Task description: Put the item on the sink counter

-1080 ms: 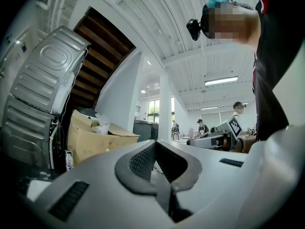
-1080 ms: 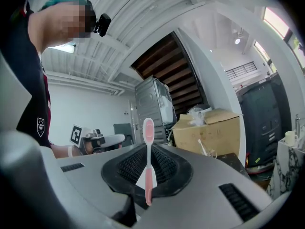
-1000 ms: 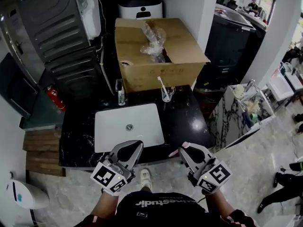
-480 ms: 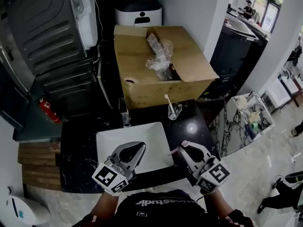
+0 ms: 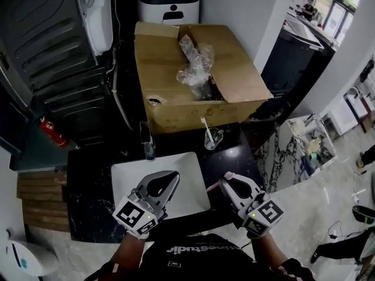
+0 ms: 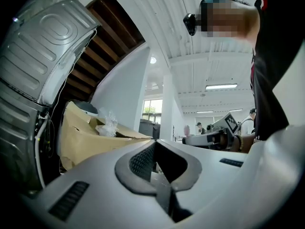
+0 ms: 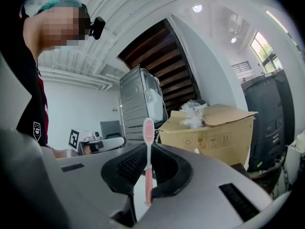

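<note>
A pink toothbrush (image 7: 148,162) stands upright between the jaws of my right gripper (image 7: 147,149), which is shut on it. In the head view its pink head (image 5: 228,177) pokes out at the tip of my right gripper (image 5: 227,183), over the front right part of the black sink counter (image 5: 237,157). My left gripper (image 5: 169,180) is over the front of the white basin (image 5: 132,177). In the left gripper view my left gripper (image 6: 156,146) is shut with nothing in it.
A faucet (image 5: 147,146) stands behind the basin. A glass cup (image 5: 211,138) holding a white toothbrush is at the back right of the counter. Behind it stands an open cardboard box (image 5: 170,51) with crumpled plastic (image 5: 196,63). A red fire extinguisher (image 5: 50,132) is on the left.
The view has moved in over the counter. Both grippers now hang over the basin's front edge rather than the floor in front of it. The toothbrush stays gripped.
</note>
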Action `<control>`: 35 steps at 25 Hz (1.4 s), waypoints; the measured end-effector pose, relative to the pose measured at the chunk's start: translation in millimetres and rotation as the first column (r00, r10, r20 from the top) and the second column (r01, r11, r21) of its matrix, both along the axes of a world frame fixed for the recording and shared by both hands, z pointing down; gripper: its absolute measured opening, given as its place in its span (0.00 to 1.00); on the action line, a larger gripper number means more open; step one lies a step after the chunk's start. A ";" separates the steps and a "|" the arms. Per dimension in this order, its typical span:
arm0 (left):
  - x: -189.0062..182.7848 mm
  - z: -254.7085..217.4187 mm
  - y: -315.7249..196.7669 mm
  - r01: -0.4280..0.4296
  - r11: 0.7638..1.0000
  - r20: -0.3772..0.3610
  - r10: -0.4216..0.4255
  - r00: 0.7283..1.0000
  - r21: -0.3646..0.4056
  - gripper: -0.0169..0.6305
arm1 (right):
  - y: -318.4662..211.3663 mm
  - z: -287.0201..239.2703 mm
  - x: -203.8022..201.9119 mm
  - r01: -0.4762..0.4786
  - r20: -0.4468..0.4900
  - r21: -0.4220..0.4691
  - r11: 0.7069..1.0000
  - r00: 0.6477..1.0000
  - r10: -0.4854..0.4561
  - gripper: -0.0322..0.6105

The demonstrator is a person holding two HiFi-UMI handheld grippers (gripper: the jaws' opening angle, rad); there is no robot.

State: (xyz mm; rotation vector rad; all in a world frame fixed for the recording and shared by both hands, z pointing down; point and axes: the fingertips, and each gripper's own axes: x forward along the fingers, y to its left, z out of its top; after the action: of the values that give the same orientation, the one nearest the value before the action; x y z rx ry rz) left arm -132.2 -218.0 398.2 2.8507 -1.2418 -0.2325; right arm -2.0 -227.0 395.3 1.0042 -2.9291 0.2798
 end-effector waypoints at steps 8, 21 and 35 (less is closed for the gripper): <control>5.2 -0.4 -23.2 0.048 0.999 0.000 -0.048 0.999 -0.025 0.05 | -59.2 -9.0 16.5 0.007 0.064 0.004 1.000 0.998 -0.007 0.14; -10.8 14.1 -36.3 0.141 0.986 0.029 -0.139 0.990 -0.088 0.05 | -225.0 44.1 67.3 -0.222 0.202 -0.119 0.968 0.949 0.243 0.14; -14.2 29.6 -40.0 0.195 0.971 0.064 -0.187 0.980 -0.137 0.05 | -280.1 154.2 54.7 -0.215 0.137 -0.327 0.920 0.953 0.272 0.14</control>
State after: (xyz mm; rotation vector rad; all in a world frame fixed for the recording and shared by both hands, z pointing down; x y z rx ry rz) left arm -146.4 -258.0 427.8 2.6344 -1.4801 -0.0709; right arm 52.6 -507.0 549.5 1.3516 -2.7740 0.8518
